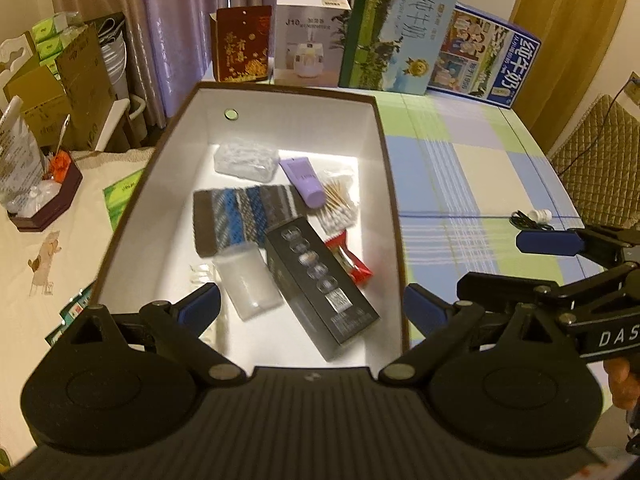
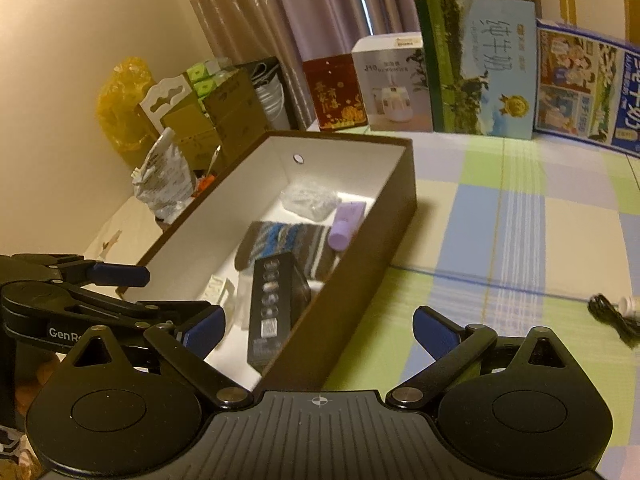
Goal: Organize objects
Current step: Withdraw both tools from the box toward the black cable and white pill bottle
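Note:
A brown box (image 1: 394, 208) with a white inside stands on the checked tablecloth. In it lie a black carton (image 1: 320, 284), a striped knitted cloth (image 1: 244, 216), a purple tube (image 1: 306, 182), cotton swabs (image 1: 340, 210), a red packet (image 1: 352, 260), a clear plastic pack (image 1: 246, 160) and a translucent case (image 1: 250, 282). My left gripper (image 1: 312, 308) hangs open above the box's near end, holding nothing. My right gripper (image 2: 318, 330) is open over the box's near right wall (image 2: 352, 292), also with nothing in it. A small white cap (image 2: 632, 304) with a black cord (image 2: 616, 320) lies on the cloth at the right.
Several upright cartons (image 1: 396, 36) line the table's far edge before the curtains. Left of the box is a cream cloth with a dark tray (image 1: 44, 208), bags and cardboard boxes (image 1: 72, 80). A quilted chair back (image 1: 592, 152) stands on the right.

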Action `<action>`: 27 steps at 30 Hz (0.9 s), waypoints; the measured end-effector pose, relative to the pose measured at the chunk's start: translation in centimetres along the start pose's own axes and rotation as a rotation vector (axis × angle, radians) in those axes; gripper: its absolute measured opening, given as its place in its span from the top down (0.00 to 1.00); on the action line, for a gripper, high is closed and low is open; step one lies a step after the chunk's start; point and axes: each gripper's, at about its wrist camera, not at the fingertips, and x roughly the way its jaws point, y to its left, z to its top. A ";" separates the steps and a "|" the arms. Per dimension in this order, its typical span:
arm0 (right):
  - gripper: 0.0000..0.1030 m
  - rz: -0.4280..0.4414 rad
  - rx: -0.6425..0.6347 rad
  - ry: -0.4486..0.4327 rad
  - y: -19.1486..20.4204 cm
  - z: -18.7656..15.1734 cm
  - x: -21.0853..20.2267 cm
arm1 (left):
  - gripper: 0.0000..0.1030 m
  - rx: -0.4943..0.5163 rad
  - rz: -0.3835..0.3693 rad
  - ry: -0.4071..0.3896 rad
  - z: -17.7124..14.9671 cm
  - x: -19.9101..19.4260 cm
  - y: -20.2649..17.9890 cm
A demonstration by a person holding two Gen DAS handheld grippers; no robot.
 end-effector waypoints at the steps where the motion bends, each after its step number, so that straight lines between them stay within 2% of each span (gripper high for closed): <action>1: 0.05 -0.001 0.003 0.001 -0.2 -0.2 -0.3 | 0.06 0.000 -0.002 0.003 -0.2 0.0 -0.4; 12: 0.05 -0.025 0.049 0.012 -3.7 -3.3 -4.4 | 0.06 0.013 -0.055 0.026 -2.3 -0.5 -5.6; 27: 0.05 -0.160 0.217 0.003 -12.2 -6.8 -10.0 | 0.06 0.099 -0.157 0.069 -2.8 2.3 -14.4</action>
